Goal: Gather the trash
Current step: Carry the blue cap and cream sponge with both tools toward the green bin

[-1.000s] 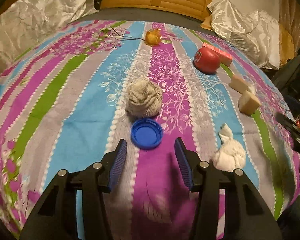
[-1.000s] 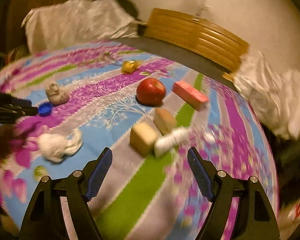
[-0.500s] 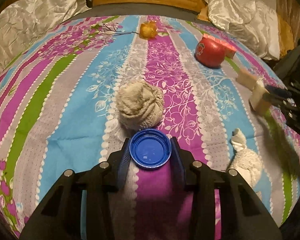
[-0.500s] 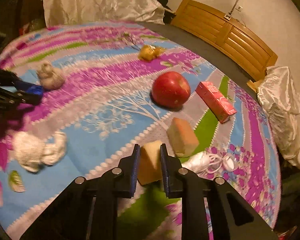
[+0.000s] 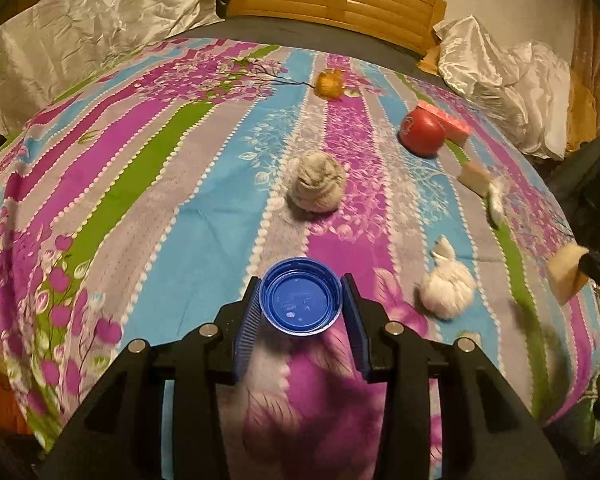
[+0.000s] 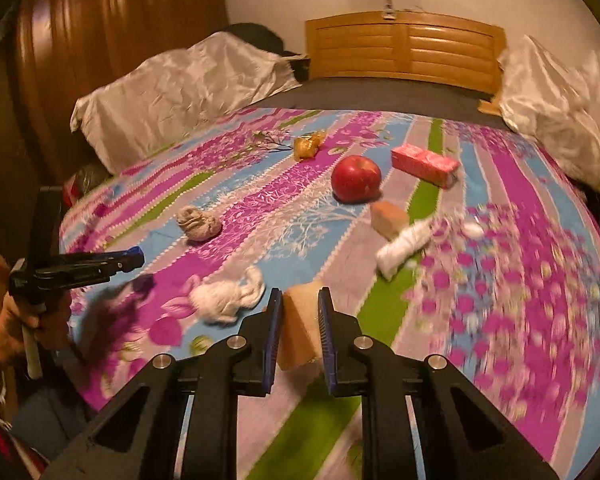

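While the left gripper was clamped on the blue cap, open side up and lifted off the bedspread, the right gripper was squeezed onto a tan sponge block, also off the bed. From the left cam, a grey wad sat at 12 o'clock of the cap, a white wad at 3, and the apple way out at 1. From the right cam, a pink carton was just beside the apple at its 2 o'clock, with a second sponge near its 5.
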Motion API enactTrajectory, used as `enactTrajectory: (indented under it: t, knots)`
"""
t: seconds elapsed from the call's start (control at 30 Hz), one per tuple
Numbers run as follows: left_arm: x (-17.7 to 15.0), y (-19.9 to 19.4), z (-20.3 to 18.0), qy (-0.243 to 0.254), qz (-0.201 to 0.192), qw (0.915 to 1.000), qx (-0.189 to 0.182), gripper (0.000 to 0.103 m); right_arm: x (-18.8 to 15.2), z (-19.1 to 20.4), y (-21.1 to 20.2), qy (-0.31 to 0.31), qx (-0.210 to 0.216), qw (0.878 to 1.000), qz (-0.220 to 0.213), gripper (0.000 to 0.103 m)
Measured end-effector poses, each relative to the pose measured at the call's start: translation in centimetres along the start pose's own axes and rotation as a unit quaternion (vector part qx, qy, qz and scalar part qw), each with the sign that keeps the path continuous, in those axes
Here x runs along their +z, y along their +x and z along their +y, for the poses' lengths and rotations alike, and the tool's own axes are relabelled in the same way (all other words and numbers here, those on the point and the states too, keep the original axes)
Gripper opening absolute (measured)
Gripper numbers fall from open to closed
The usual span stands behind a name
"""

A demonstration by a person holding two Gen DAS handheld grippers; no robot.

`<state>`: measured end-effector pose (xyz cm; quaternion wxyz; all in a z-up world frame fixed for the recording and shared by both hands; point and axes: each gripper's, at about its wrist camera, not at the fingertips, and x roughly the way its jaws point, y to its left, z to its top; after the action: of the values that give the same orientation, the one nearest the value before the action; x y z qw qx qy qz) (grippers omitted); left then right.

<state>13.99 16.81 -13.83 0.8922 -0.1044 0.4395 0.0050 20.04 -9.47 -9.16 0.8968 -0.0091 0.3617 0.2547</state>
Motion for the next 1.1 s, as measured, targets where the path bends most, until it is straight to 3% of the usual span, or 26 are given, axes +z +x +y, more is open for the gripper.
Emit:
enactTrajectory:
  t: [0.33,0.67,1.1]
  knots:
    - [-1.1,-3.1,-5.9,0.054,-0.006,0.9983,-0.02,0.038,-4.5,0.9,-3.0,0.039,-0.027,0.999,0.01,0.018]
    - [1.1,-4.8,-13.3,0.123,-0.036,0.9917,-0.013,0.038,-2.9,-0.9,-8.2,0.044,-0.086,0.995,-0.038,0.017]
    - [3.9,-6.9,-22.2,0.186,-0.083,0.9788,-0.022,0.038,-1.8,-4.9,-16.4,0.082,-0.181,0.976,-0.092,0.017]
